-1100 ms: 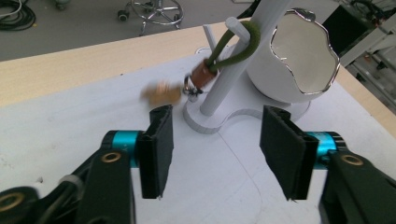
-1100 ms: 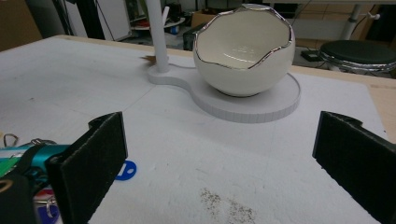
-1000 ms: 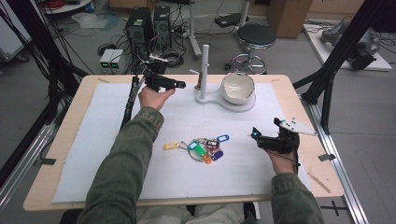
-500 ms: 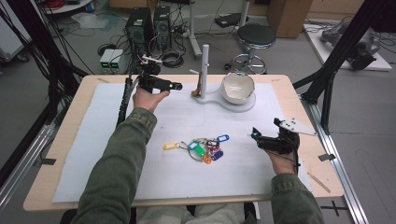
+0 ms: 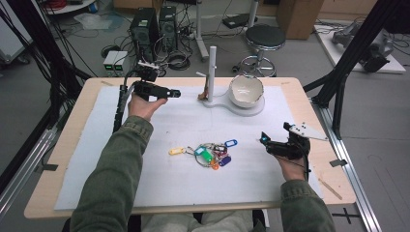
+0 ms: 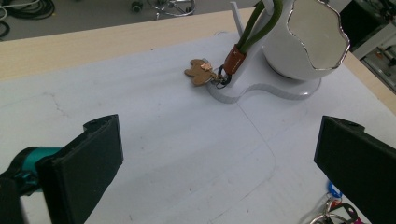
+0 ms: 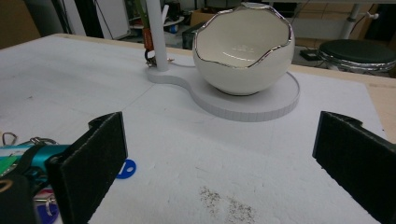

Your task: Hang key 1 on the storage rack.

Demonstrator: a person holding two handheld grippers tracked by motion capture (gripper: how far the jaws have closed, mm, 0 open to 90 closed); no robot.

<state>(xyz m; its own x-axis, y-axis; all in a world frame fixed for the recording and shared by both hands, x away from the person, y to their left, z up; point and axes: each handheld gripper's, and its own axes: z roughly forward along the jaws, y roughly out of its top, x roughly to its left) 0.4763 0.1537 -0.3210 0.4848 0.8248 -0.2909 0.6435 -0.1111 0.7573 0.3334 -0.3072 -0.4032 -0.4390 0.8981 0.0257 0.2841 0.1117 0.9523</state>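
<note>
A green-corded keychain (image 6: 233, 59) with a brown clasp and a bear charm (image 6: 198, 73) hangs on the white post (image 5: 212, 72) of a stand, its charm resting on the mat. My left gripper (image 5: 177, 93) hovers open and empty to the left of the post; in the left gripper view its jaws stand wide apart (image 6: 219, 172). A bunch of keys with coloured tags (image 5: 212, 154) lies mid-mat. My right gripper (image 5: 263, 140) is open and empty just right of the bunch, facing the white egg-shaped bowl (image 7: 243, 51).
The bowl (image 5: 245, 91) sits on the stand's white base (image 5: 241, 107) at the back centre. A yellow tag (image 5: 176, 151) and a blue tag (image 5: 231, 143) stick out of the key bunch. A white mat (image 5: 145, 183) covers the wooden table.
My left gripper has drawn back a little to the left, away from the post. The right gripper and the key bunch have stayed put.
</note>
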